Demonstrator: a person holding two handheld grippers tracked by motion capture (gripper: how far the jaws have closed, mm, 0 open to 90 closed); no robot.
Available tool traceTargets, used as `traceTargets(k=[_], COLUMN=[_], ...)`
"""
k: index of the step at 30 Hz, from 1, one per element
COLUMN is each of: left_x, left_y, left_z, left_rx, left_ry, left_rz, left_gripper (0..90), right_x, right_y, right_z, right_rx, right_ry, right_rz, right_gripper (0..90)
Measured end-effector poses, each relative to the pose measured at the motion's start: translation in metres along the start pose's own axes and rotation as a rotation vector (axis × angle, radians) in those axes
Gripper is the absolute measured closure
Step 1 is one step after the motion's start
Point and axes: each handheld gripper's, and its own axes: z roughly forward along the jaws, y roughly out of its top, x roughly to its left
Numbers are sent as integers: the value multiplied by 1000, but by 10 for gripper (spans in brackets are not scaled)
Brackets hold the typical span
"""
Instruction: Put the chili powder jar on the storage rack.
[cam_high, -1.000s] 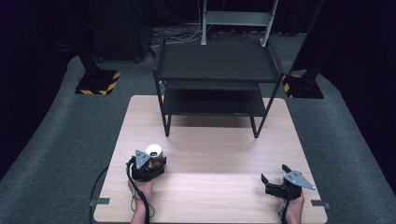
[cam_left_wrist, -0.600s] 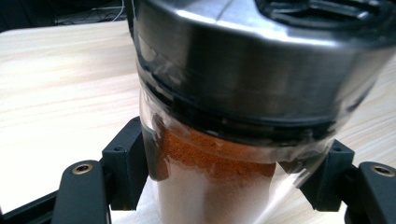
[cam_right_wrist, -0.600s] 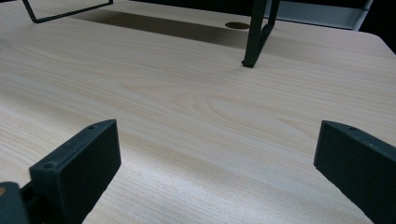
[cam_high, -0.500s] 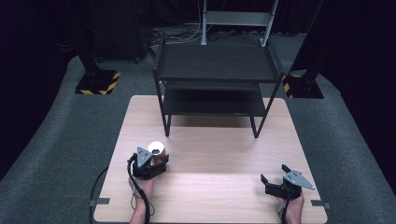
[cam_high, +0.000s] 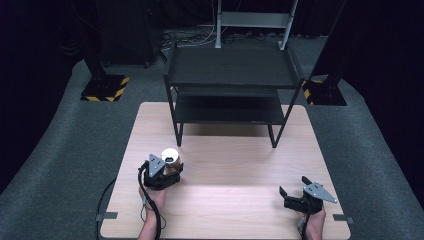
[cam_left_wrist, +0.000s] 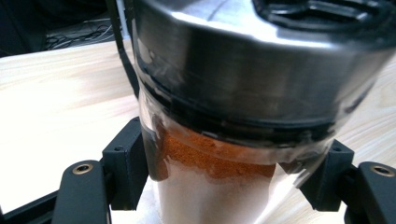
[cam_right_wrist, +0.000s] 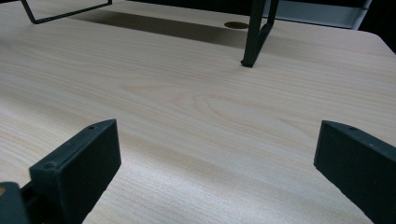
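Observation:
A clear spice jar (cam_left_wrist: 219, 186) with a shiny metal lid and orange powder inside stands upright on the wooden table (cam_high: 235, 170). My left gripper (cam_left_wrist: 229, 161) has one black jaw pressed against each side of it, below the lid. From above, the jar (cam_high: 170, 156) sits at the table's left, just ahead of the left gripper (cam_high: 167, 169). Near the front right corner my right gripper (cam_high: 293, 185) rests low over the table, open. Its jaws (cam_right_wrist: 215, 158) stand wide apart over bare wood.
A black two-tier metal rack (cam_high: 230, 75) stands on the far half of the table, one leg (cam_right_wrist: 254, 32) ahead of the right gripper. Black stands with hazard-striped bases (cam_high: 102, 87) sit on the grey floor beyond.
The left gripper has crept slightly forward and right around the jar. The right gripper has stayed put.

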Motion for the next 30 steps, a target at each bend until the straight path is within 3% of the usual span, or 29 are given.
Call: traceTargets(k=[30], left_x=[-7], left_y=[29], left_z=[11], left_rx=[-21], left_ry=[-61], left_rz=[76], left_gripper=[296], right_x=[0], right_y=[0], right_z=[0], right_rx=[3], right_ry=[-1], right_rz=[-3], right_gripper=[0])
